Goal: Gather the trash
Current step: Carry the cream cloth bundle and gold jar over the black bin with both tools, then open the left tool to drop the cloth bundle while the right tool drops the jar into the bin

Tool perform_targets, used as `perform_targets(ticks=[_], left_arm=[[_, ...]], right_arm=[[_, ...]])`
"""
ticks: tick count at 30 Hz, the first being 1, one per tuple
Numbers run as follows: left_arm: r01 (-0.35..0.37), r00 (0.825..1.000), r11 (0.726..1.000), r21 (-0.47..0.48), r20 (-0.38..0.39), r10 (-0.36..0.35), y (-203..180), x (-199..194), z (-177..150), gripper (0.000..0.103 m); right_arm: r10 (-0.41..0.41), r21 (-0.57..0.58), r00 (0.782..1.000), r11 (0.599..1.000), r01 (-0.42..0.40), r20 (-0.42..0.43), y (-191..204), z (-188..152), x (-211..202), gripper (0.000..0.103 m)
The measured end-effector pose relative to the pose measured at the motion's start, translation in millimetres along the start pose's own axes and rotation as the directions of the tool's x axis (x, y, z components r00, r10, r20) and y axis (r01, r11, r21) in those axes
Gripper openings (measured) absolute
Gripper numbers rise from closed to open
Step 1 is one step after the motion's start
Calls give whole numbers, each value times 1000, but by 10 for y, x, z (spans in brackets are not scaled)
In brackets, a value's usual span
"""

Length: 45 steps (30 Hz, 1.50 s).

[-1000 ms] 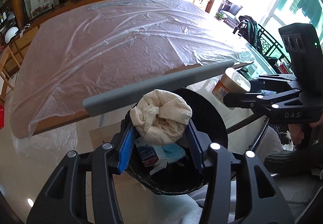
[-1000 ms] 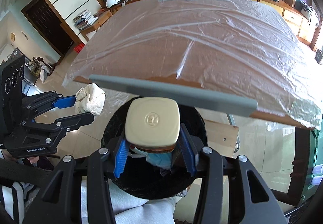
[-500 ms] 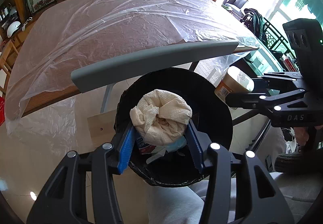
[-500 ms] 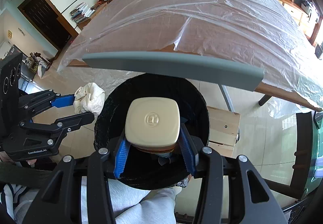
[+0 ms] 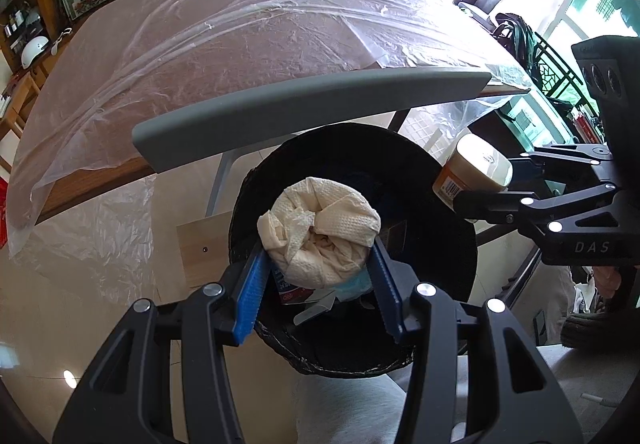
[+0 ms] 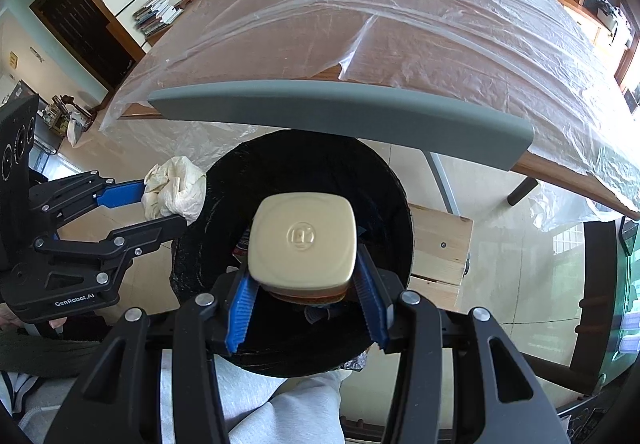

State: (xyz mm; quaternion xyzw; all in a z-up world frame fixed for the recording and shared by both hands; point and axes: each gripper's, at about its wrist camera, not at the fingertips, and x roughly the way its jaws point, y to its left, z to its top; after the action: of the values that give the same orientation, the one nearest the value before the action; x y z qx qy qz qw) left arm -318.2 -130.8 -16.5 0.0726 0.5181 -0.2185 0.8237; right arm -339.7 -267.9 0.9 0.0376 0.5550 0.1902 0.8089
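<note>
My left gripper [image 5: 320, 264] is shut on a crumpled cream paper towel [image 5: 320, 230], held above the mouth of a black-lined trash bin [image 5: 440, 188]. My right gripper [image 6: 304, 276] is shut on a jar with a cream square lid [image 6: 302, 238] and a brown body, also over the bin [image 6: 304, 160]. In the left wrist view the jar [image 5: 476, 168] hangs at the bin's right rim. In the right wrist view the paper towel [image 6: 176, 190] sits at the bin's left rim. Some trash [image 5: 296, 290] lies inside the bin.
A grey chair back [image 5: 304, 110] curves just beyond the bin. Behind it is a wooden table under clear plastic sheeting [image 5: 240, 40]. A wooden stool [image 6: 440, 248] stands beside the bin. A person's grey-trousered legs [image 6: 280, 404] are below the grippers.
Both grippers have sunk toward the bin with their loads still held. The bin's mouth now shows more fully beneath the paper towel and the jar.
</note>
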Motion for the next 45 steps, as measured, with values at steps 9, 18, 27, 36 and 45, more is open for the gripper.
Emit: perform_targets(ticks=[9, 18, 27, 36, 45], left_arm=[[-16, 1000, 1000, 1, -16, 16, -3, 73, -3, 50], [-24, 999, 1000, -7, -26, 24, -10, 139, 16, 50], [-28, 999, 1000, -8, -34, 27, -18, 181, 31, 50], [-28, 999, 1000, -9, -35, 28, -15, 190, 37, 50], [-31, 998, 999, -6, -46, 31, -21, 256, 65, 50]], right_arm=[[-3, -1, 1000, 1000, 3, -15, -25, -2, 81, 45], [-11, -10, 999, 1000, 10, -41, -58, -21, 171, 44], [-5, -16, 999, 1000, 4, -48, -49, 11, 202, 44], [2, -25, 999, 1000, -3, -52, -46, 35, 226, 44], [4, -27, 998, 1000, -6, -55, -61, 51, 226, 44]])
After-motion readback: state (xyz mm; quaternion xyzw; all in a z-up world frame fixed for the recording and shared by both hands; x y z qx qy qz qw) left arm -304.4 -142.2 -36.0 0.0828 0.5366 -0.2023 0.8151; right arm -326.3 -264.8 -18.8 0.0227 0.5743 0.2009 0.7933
